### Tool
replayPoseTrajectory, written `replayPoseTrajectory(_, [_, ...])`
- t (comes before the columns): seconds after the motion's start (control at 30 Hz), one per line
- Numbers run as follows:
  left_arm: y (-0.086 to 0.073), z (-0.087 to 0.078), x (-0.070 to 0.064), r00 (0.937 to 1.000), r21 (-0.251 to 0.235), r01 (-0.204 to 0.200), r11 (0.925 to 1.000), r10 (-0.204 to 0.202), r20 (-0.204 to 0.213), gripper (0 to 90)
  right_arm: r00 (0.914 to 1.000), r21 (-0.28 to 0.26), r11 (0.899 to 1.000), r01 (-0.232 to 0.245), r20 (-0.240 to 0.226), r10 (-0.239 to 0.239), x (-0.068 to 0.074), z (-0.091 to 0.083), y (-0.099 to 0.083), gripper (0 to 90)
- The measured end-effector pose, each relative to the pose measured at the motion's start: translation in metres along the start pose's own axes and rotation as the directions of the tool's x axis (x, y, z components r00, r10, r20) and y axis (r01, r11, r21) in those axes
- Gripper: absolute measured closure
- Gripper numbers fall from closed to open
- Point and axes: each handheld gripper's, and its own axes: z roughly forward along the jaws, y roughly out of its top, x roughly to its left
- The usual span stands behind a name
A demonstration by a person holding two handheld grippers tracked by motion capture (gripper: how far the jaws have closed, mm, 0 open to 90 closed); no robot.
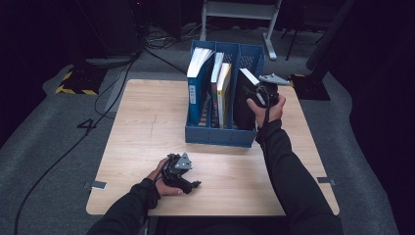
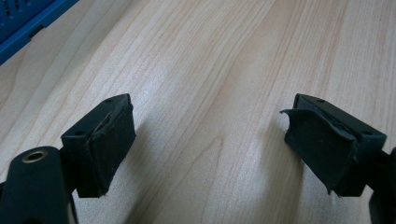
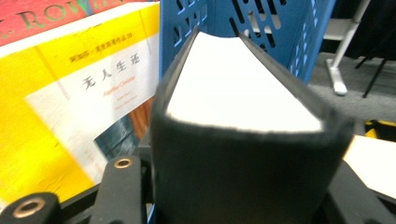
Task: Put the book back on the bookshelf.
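Right hand-held gripper [image 1: 263,93] is clamped on the black book [image 1: 243,98], jaws on either side of its spine. The book stands upright in the rightmost compartment of the blue file rack [image 1: 220,134]. In the right gripper view the black book [image 3: 243,107] is seen spine-on with its white page block on top, right up against the camera. No lettering is legible on the spine.

Left hand-held gripper [image 1: 178,171] rests near the front edge of the bench [image 1: 147,122], well apart from the rack. Its jaws are spread wide with nothing between them. The left gripper view shows both pads [image 2: 112,140] over bare wood grain, with a corner of the rack [image 2: 28,18] at top left.

Writing:
- Yellow book [image 3: 60,107] in the next compartment has a white cover panel with Chinese title 无人生还. An orange line under it looks like "Agatha Christie", too blurred to confirm.
- Small black Chinese print on the yellow band above is unreadable.
- Red book [image 3: 51,14] behind it has gold capitals, "ROWLI…" visible, the rest cut off.

High view: yellow book [image 1: 223,93] in the middle compartment, blue book [image 1: 198,88] leaning in the leftmost one. The white label on its spine is too small to read.
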Motion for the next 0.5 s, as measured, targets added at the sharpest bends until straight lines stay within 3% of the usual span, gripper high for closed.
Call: replayPoseTrajectory(0.5, [0.0,0.0,0.0,1.0,0.0,0.002,1.0,-0.002,0.001,15.5,0.9962,0.006,0.997,0.08,-0.034,-0.08,0.009,-0.025,-0.019,48.1])
